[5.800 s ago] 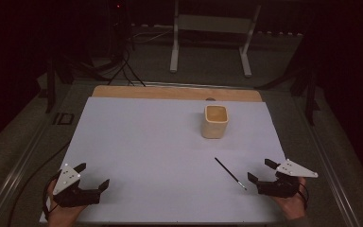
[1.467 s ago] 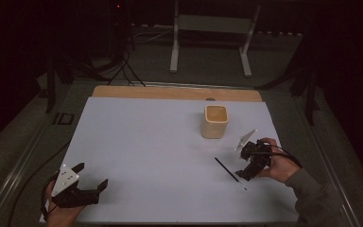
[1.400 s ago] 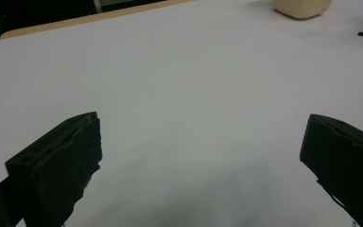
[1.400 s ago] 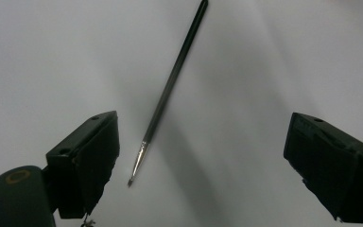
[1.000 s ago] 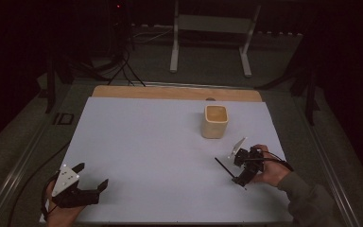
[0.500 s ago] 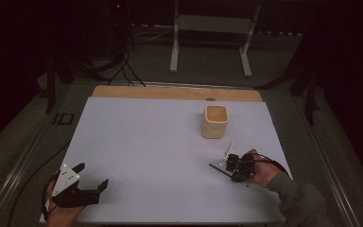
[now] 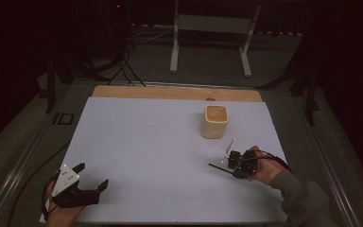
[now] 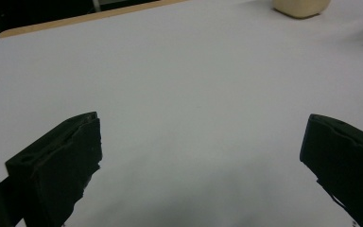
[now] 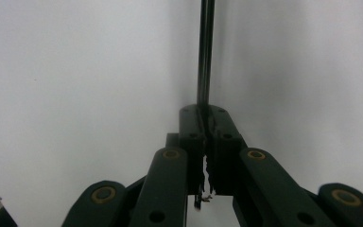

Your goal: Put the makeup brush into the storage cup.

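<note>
My right gripper (image 7: 231, 163) clamped on the thin black stick (image 9: 205, 56), stick on the white sheet near the tan cup (image 7: 215, 121), my left gripper (image 7: 90, 181) wide, well apart from the cup

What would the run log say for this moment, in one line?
right hand-held gripper: shut on thin black stick, jaws just closed | left hand-held gripper: open, nothing between jaws | cup: upright on white sheet
</note>
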